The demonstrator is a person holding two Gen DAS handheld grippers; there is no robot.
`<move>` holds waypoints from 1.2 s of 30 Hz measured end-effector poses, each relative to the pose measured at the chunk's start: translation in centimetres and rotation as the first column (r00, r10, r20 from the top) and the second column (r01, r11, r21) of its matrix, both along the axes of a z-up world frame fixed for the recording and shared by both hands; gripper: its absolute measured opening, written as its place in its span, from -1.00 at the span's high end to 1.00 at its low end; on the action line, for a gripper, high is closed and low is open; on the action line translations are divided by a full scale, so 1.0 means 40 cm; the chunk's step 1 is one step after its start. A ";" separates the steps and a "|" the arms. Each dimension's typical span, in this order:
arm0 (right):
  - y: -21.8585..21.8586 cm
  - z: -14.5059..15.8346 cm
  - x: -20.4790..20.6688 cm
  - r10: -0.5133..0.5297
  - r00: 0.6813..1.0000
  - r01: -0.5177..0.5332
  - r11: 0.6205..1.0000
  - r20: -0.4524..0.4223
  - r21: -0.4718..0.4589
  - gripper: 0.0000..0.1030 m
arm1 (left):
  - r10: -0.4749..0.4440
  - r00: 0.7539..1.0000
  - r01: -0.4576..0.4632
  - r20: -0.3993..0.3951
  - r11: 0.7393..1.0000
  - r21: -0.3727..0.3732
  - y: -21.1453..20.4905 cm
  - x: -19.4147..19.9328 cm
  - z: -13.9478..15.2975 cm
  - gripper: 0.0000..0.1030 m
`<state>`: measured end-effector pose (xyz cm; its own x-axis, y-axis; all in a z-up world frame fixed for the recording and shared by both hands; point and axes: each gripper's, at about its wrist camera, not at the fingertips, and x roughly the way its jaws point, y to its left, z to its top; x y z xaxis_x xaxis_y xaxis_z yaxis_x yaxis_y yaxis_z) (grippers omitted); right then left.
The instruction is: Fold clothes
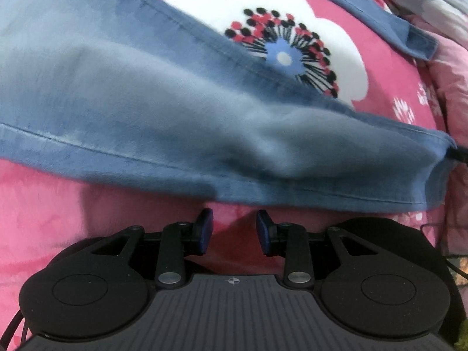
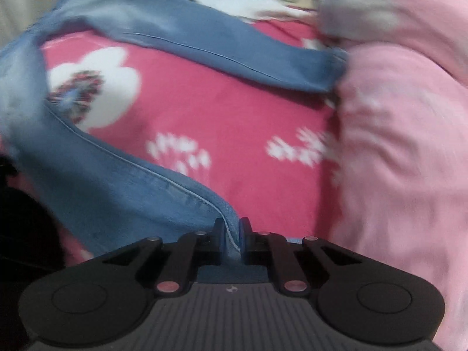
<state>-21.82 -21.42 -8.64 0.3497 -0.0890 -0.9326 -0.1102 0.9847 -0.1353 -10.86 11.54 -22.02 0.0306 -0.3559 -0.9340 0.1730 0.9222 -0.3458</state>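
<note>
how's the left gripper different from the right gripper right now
The left gripper has its fingers apart with nothing between them; the right gripper has its fingers closed on a seamed edge of the blue jeans. The left gripper sits just short of the denim, over the pink floral bedcover, while the right gripper has the fabric running out from its grip. Both are black and point down at the bed.

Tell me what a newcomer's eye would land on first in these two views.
First, the jeans: faded blue denim sprawled across the left wrist view, with a hem pinched in the shut right gripper. Next, the bedspread, hot pink, with a big white flower showing between the two legs. The left gripper hangs open just short of the near leg, holding nothing.
</note>
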 end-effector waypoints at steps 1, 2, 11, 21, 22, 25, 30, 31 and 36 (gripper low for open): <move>0.005 -0.020 -0.003 -0.018 1.000 0.018 0.999 0.002 -0.050 0.68 | 0.003 1.000 -0.003 -0.004 1.000 0.000 0.001 0.001 -0.001 0.37; 0.011 -0.039 -0.007 -0.031 0.999 0.032 0.994 0.008 -0.106 0.58 | 0.004 1.000 -0.004 -0.004 1.000 0.003 0.002 0.001 0.000 0.36; 0.038 0.082 -0.025 0.020 0.974 -0.005 0.997 0.225 -0.071 0.34 | 0.086 0.996 -0.086 0.006 0.996 0.012 0.076 -0.003 0.047 0.32; 0.379 -0.037 0.250 0.444 0.883 -0.469 0.814 0.154 0.342 0.26 | 0.290 0.957 -0.291 0.025 0.956 0.036 0.133 0.022 0.016 0.28; 0.415 -0.055 0.271 0.473 0.868 -0.494 0.795 0.151 0.350 0.26 | 0.308 0.951 -0.308 0.019 0.950 0.041 0.135 0.023 0.008 0.28; 0.499 -0.093 0.303 0.545 0.827 -0.554 0.747 0.140 0.368 0.26 | 0.333 0.943 -0.333 0.005 0.942 0.050 0.129 0.025 -0.014 0.28; 0.535 -0.125 0.310 0.572 0.810 -0.577 0.741 0.128 0.342 0.96 | 0.337 0.941 -0.337 -0.009 0.941 0.043 0.144 0.025 -0.022 0.27; 0.525 -0.108 0.312 0.550 0.822 -0.563 0.750 0.146 0.347 0.94 | 0.335 0.942 -0.334 -0.007 0.941 0.043 0.144 0.023 -0.021 0.27; 0.479 -0.100 0.327 0.420 0.877 -0.474 0.833 0.233 0.285 0.92 | 0.304 0.953 -0.303 -0.002 0.952 0.045 0.193 -0.005 -0.007 0.26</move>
<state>-8.73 -2.26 -12.63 0.4184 0.4092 -0.8109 -0.5535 0.8227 0.1295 -11.06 19.24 -22.29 0.1223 -0.2902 -0.9491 -0.1202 0.9449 -0.3044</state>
